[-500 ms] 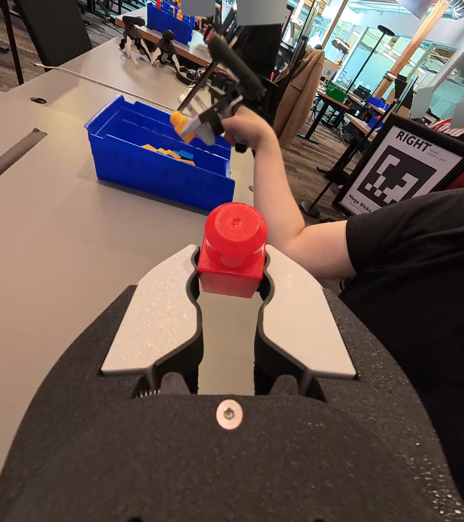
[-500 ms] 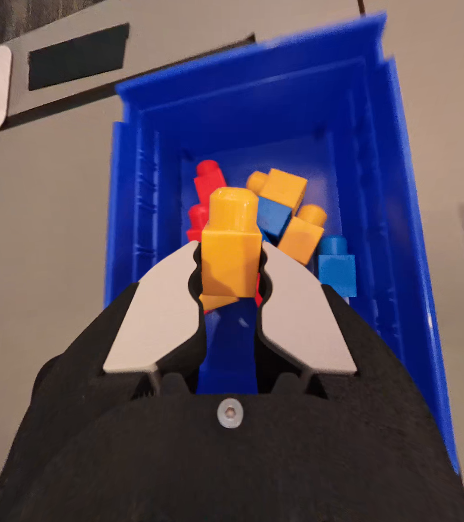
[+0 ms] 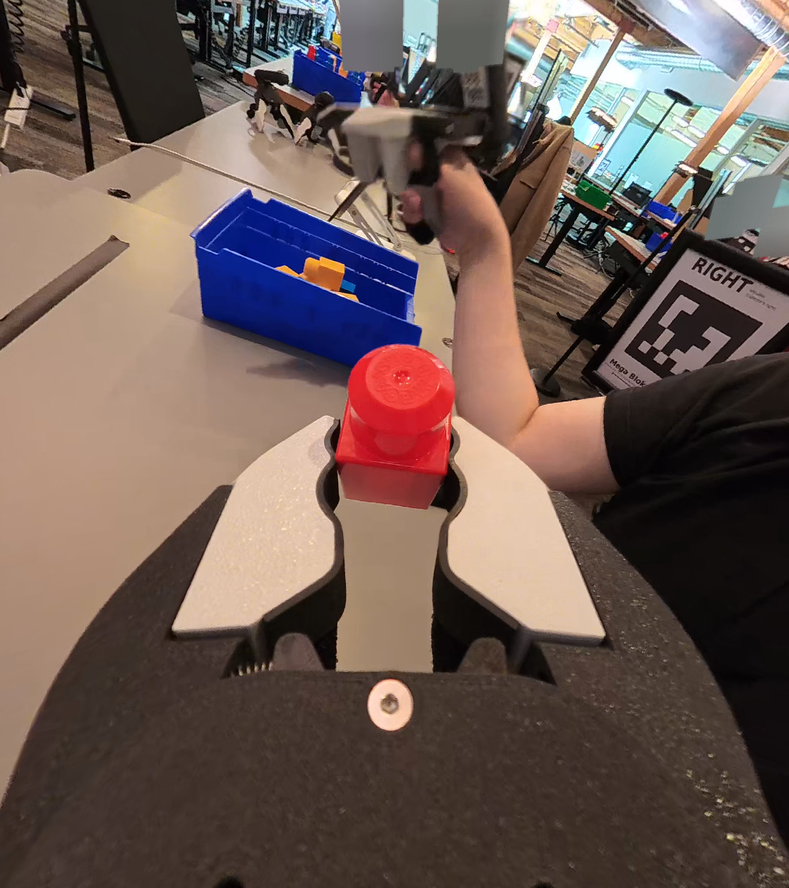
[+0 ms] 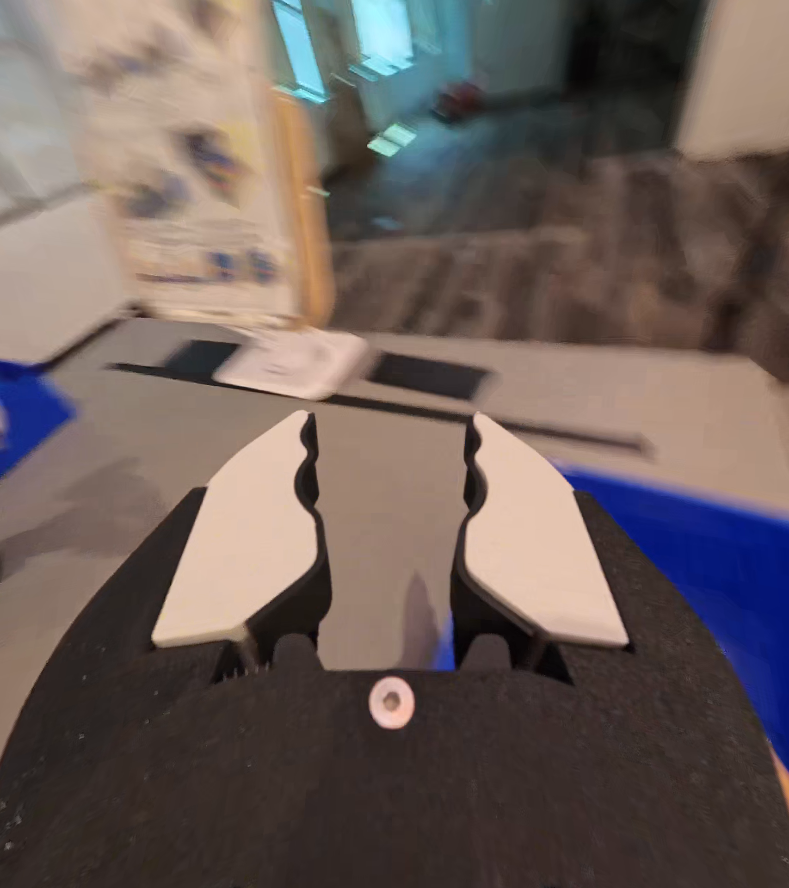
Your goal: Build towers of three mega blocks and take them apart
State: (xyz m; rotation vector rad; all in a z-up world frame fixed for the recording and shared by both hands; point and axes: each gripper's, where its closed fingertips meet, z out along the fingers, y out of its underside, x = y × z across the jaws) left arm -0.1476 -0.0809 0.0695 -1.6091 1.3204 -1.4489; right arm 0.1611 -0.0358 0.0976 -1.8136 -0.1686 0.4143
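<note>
My left gripper (image 3: 392,451) is shut on a red mega block (image 3: 395,432), stud pointing away, held over the grey table (image 3: 94,432). A blue bin (image 3: 306,283) stands farther off on the table and holds orange blocks (image 3: 323,271) and a blue one. My right gripper (image 4: 390,420) is open and empty in its own blurred view, with the blue bin's edge (image 4: 719,552) at the lower right. It also shows in the left wrist view (image 3: 373,144), raised above and behind the bin in a person's hand.
A person's bare arm (image 3: 488,336) and black sleeve (image 3: 719,480) fill the right of the left wrist view. A framed sign (image 3: 700,322) stands on the floor at right. A white device (image 4: 291,365) lies on the table. Another blue bin (image 3: 325,77) sits on a far table.
The right gripper has let go of the orange block, which now lies in the bin. It has opened, risen and swung up away from the bin. The left gripper still holds the red block.
</note>
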